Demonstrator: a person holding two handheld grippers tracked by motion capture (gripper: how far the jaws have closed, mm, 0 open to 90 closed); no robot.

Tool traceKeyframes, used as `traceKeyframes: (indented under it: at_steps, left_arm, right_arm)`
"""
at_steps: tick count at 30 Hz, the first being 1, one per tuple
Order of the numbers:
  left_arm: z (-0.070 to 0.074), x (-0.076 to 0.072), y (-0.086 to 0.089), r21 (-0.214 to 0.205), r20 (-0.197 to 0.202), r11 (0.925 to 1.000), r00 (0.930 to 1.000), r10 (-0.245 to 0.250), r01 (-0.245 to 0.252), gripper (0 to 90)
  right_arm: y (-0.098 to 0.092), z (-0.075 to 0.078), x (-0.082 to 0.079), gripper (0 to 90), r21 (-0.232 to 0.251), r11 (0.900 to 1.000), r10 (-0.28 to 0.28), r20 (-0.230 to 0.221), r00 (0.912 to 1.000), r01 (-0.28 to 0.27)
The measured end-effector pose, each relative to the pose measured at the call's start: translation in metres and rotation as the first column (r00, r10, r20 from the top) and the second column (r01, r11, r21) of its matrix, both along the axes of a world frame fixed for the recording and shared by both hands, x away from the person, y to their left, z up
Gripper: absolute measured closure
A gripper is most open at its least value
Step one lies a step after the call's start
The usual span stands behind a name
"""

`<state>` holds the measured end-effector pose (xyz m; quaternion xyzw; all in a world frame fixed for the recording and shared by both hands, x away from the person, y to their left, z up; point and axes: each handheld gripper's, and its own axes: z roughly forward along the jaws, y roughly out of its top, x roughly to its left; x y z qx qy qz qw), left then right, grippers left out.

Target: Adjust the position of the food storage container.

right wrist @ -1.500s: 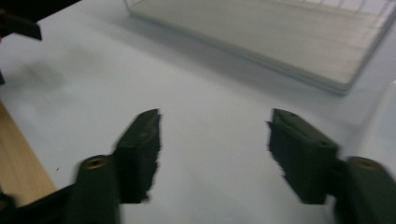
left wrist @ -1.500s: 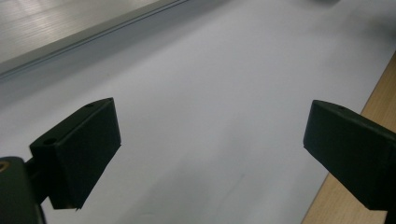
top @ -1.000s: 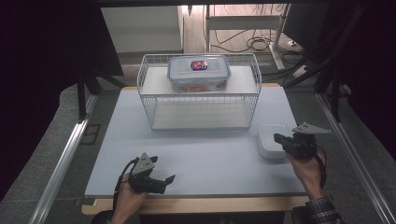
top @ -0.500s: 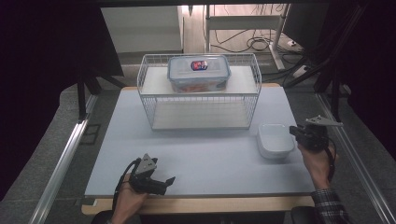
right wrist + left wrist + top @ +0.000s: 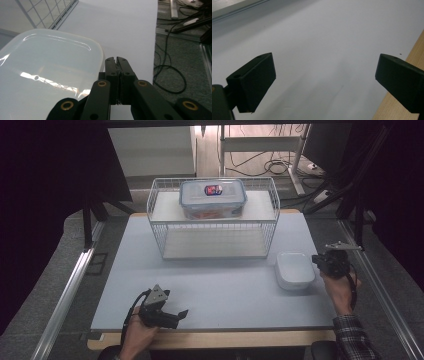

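A white lidded box (image 5: 295,269) lies on the pale mat to the right of the wire rack (image 5: 215,232). My right gripper (image 5: 316,260) hovers just off the box's right edge with its jaws shut on nothing. In the right gripper view the shut jaws (image 5: 117,60) point past the corner of the white box (image 5: 47,75). A clear container with a blue-rimmed lid (image 5: 212,198) sits on top of the rack. My left gripper (image 5: 178,316) rests near the table's front edge, open. Between its black fingers (image 5: 254,82) there is only bare mat.
The wooden table edge (image 5: 402,70) runs close beside the left gripper. Cables (image 5: 170,70) lie on the floor beyond the mat's right side. Metal rails (image 5: 67,295) flank the table. Open mat (image 5: 225,285) stretches in front of the rack.
My right gripper has drawn back to the right, from over the white box's right side to just off its edge. The left gripper has stayed put.
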<state>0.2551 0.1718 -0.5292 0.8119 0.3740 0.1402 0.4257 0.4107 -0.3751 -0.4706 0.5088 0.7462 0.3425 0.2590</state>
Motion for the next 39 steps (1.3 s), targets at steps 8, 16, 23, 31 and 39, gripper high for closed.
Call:
traceKeyframes:
  at_steps: [8,16,23,31,39]
  left_arm:
    - [-0.001,0.001,0.0,-0.012,-0.016,0.9999,0.9998,-0.011,0.011,3.5]
    - [-0.002,0.001,-0.002,-0.003,-0.022,0.9998,0.9996,-0.018,0.018,4.1]
    - [-0.002,0.001,-0.002,-0.028,-0.033,0.9994,0.9993,-0.019,0.018,4.1]
    - [-0.002,0.001,-0.002,-0.034,-0.037,0.9992,0.9991,-0.022,0.021,4.2]
    - [-0.001,0.001,-0.004,-0.042,-0.041,0.9986,0.9986,-0.034,0.032,5.1]
  right_arm:
    - [0.009,-0.003,-0.001,88.7,0.043,0.9985,0.036,-0.024,0.999,-0.035]
    - [0.03,-0.005,-0.005,88.6,0.054,0.993,0.108,-0.042,0.9933,-0.105]
    - [0.062,-0.008,-0.012,88.3,0.069,0.9767,0.207,-0.061,0.9764,-0.203]
    - [0.095,-0.01,-0.018,88.3,0.098,0.952,0.298,-0.078,0.9513,-0.29]
    - [0.132,-0.012,-0.024,88.3,0.104,0.9188,0.39,-0.088,0.9167,-0.381]
